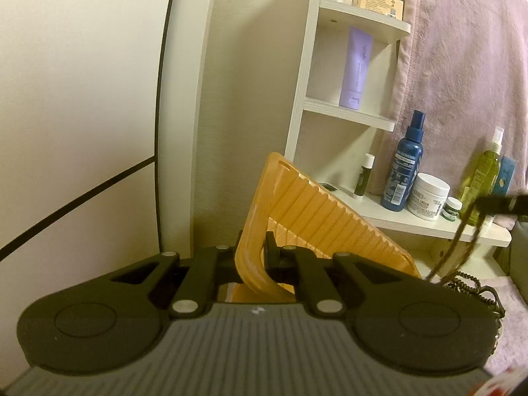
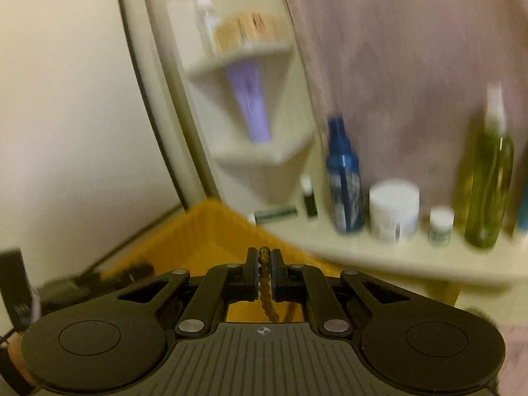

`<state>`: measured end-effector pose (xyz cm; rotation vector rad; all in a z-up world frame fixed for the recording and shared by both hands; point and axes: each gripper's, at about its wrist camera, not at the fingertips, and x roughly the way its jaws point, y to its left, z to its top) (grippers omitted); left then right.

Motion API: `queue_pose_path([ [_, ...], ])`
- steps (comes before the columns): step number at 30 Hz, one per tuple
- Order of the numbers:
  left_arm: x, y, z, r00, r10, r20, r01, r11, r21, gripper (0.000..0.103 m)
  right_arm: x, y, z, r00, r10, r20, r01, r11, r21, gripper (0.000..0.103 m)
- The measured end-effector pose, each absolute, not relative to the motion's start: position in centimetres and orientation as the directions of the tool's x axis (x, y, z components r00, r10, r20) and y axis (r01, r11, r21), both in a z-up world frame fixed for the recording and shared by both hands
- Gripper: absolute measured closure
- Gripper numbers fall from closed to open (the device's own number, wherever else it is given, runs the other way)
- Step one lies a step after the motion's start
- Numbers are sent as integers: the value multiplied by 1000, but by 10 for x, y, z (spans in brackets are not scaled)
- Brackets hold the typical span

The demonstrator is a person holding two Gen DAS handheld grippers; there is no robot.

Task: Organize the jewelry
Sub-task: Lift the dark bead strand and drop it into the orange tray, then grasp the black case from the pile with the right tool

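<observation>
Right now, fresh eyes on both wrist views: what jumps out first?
The orange ribbed tray, tipped up on edge at centre with the left gripper shut on its rim. Next, the brown bead strand pinched in the right gripper, hanging down over the tray's orange inside. Behind, toiletries line the white shelf, the blue spray bottle tallest, against a pink towel.

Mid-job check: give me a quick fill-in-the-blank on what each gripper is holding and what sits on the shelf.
1. The left gripper is shut on the rim of the ____ basket.
2. The right gripper pinches a strand of brown ____.
3. On the shelf, the white jar stands right beside the ____ spray bottle.

Missing words: orange; beads; blue
</observation>
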<state>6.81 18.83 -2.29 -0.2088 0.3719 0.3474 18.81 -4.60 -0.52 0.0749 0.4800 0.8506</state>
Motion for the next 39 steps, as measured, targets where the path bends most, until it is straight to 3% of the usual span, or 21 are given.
queue_pose_path([
  [17,69,188,-23,873,294,-390,-368,920,-132,96,200,-20,-80,477,676,-562,-651,701,291,95],
  [19,68,188,-23,873,294,-390,-368,920,-131,96,198,-21,-83,474,669,-572,-643,707,294,83],
  [21,68,188,-23,872,294,-391,-368,920,-131,96,195,-24,-85,481,666,-570,-637,712,295,57],
  [22,68,188,-23,873,293,-390,-368,920,-131,96,193,-28,-85,494,665,-560,-630,718,298,53],
  [39,68,188,-24,871,296,-392,-371,920,-129,96,154,-130,-88,630,548,-550,-471,833,290,52],
])
